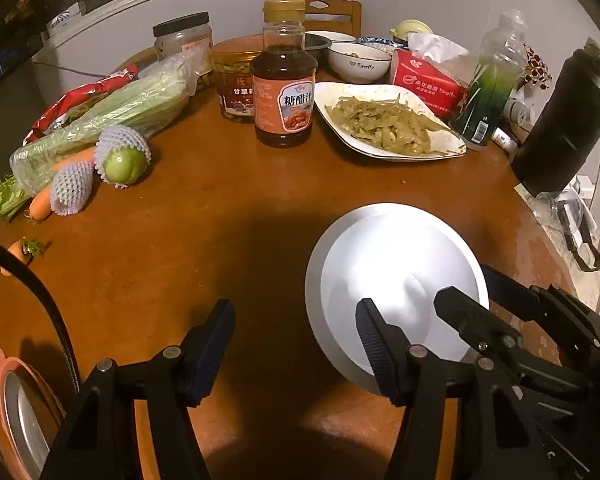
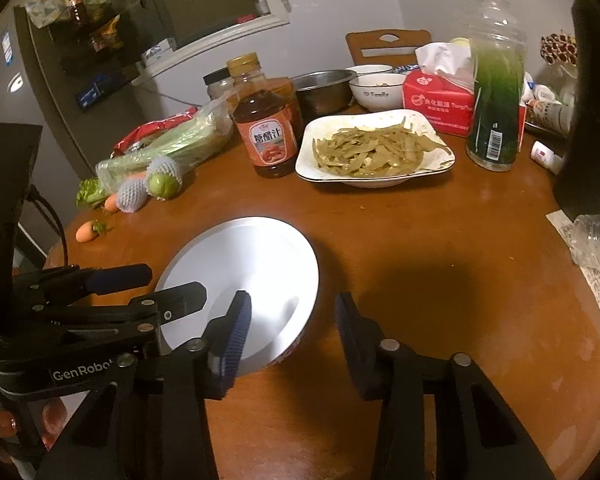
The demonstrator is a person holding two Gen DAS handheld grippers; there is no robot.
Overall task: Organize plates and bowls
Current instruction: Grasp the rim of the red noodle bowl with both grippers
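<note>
The white plate [image 2: 252,276] could be knocked off the table [image 2: 440,248] (both grippers, left gripper [image 1: 296,344] and right gripper [image 2: 294,330], are held wide open, nothing gripped).

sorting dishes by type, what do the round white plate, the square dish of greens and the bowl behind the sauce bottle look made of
Round white plate: glossy, glare suggests glazed ceramic, possibly melamine.
Square dish: white, shiny with a dark rim line, likely glazed ceramic.
Bowl behind the sauce bottle: grey brushed sheen, looks like stainless steel.
</note>
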